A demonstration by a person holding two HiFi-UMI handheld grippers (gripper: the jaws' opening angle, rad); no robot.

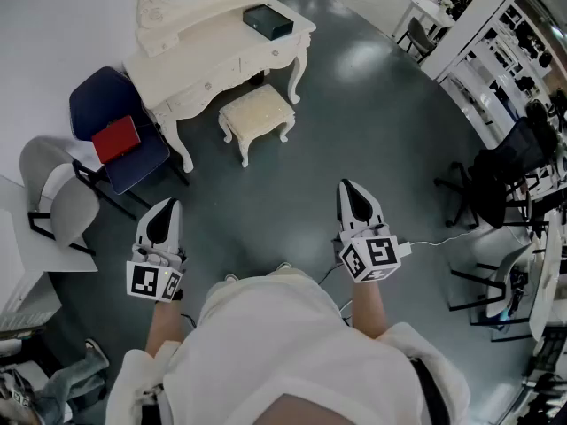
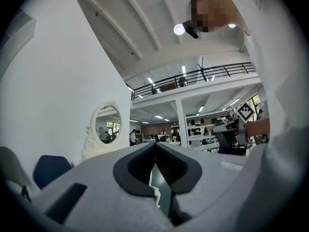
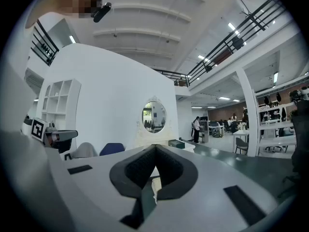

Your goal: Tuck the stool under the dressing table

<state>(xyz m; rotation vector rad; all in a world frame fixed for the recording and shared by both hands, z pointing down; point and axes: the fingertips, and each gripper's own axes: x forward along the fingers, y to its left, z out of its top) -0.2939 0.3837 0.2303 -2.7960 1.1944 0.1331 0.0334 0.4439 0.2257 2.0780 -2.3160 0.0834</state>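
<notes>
Open grey floor (image 1: 301,184) runs from the left gripper (image 1: 167,204) and right gripper (image 1: 349,185) to the stool (image 1: 257,112), with nothing in between. The stool stands just in front of the desk (image 1: 208,60). On the left, a blue chair (image 1: 115,122) and a grey chair (image 1: 58,202) crowd the desk's side. On the right, a black office chair (image 1: 496,180) stands well apart.

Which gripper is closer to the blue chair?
Left. The left gripper is near the blue chair's seat; the right gripper is far off to its right.
</notes>
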